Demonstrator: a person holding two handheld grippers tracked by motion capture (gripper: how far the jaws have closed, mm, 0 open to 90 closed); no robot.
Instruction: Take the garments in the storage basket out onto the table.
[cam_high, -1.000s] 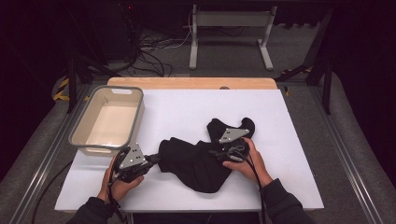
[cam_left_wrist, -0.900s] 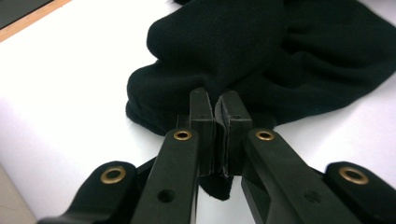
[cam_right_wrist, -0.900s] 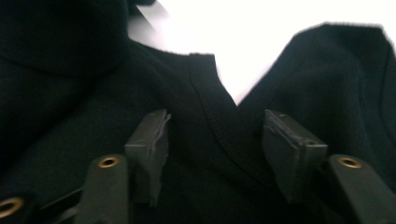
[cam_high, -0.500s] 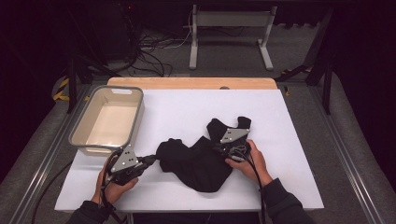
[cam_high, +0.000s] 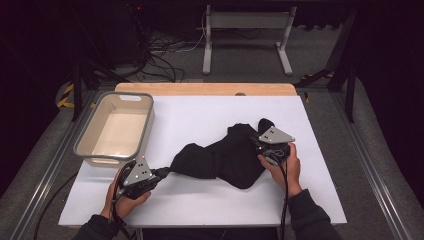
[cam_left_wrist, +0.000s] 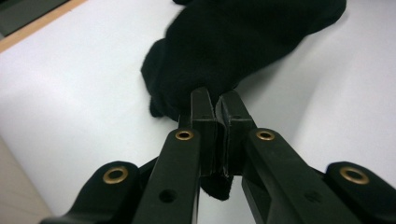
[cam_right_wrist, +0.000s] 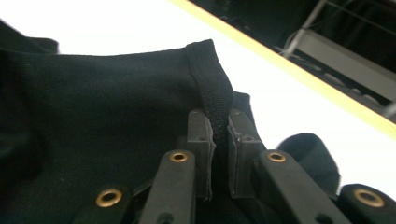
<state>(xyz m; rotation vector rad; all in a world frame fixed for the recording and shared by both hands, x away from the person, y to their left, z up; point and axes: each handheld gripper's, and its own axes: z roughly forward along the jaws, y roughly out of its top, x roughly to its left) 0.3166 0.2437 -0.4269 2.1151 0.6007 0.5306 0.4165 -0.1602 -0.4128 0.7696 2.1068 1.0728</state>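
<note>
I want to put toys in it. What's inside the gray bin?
Nothing shows inside the gray bin: its pale floor looks bare in the high view. The near wall hides a thin strip along the floor's front edge. The black cloth lies outside, on the white table.

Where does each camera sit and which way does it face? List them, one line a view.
High view: above the table, looking forward and down; forearms, both hands show.
Left gripper view: on the left gripper, along jaws pinching the black garment.
Right gripper view: on the right gripper, jaws clamping the garment's hem.
Shared: the garment and white table.
</note>
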